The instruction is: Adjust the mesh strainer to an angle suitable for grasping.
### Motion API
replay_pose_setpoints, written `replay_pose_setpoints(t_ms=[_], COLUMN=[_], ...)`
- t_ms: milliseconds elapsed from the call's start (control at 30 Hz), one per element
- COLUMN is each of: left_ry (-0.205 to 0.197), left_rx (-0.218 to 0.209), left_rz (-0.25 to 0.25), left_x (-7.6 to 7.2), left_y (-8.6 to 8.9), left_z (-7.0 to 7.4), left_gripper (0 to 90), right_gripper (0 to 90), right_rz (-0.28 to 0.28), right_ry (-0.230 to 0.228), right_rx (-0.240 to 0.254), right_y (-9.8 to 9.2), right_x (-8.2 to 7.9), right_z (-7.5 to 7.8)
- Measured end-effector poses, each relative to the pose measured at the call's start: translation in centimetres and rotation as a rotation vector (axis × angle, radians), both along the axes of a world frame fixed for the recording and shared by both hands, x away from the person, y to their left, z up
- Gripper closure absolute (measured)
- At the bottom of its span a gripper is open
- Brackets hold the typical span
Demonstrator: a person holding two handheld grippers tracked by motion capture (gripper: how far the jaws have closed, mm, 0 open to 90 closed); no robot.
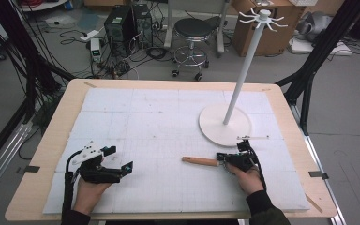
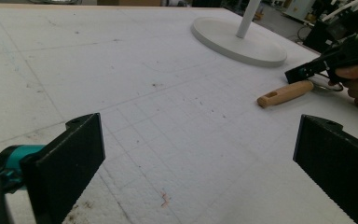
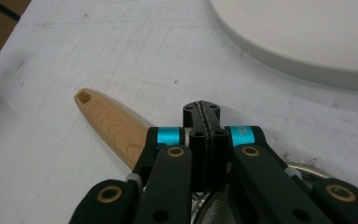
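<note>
**A:** Two tongs are in play. State of each?

**B:** The left tongs (image 2: 196,154) stand wide apart with nothing between them, resting low over the surface (image 1: 136,117). The right tongs (image 3: 201,112) are pressed fully together, pads meeting — no part of the tool sits between them.

**A:** Location of the wooden-handled tool (image 1: 200,161)?

**B:** It lies flat on the surface, handle pointing toward the left tongs, its metal end hidden under the right tongs, near the white stand base (image 1: 225,124).

**A:** Hazards?

**B:** The shut tongs may push the tool instead of gripping it, so it may roll or slide away. A lift attempted this way probably fails — the tongs must part first. The nearby stand base may also block a sideways approach.
</note>
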State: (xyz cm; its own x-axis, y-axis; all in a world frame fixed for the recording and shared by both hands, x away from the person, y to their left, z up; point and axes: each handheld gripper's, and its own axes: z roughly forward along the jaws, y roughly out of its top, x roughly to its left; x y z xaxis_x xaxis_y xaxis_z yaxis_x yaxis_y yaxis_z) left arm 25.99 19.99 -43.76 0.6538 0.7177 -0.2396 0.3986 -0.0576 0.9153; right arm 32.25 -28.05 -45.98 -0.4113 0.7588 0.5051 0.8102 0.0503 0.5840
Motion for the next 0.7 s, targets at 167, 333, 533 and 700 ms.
replay_pose_setpoints(t_ms=[167,333,533,700], left_ry=[0.000,0.001,0.003,0.002], left_rx=[0.006,0.009,0.004,0.009], left_rz=[-0.004,-0.006,-0.005,-0.008], left_x=[0.0,0.0,0.0,0.0], left_y=[-0.2,-0.3,-0.2,-0.3], left_z=[0.0,0.0,-0.1,-0.1], left_gripper=[2.7,2.7,2.7,2.7], right_gripper=[90.0,90.0,90.0,90.0], right_rz=[-0.025,-0.027,-0.036,-0.051], right_ry=[0.009,0.003,0.001,0.002], right_rx=[0.020,0.010,-0.011,-0.005], right_y=[-1.3,-1.4,-1.7,-2.8], right_x=[-0.6,-0.9,-1.4,-2.2], right_z=[-0.1,-0.1,0.1,0.1])
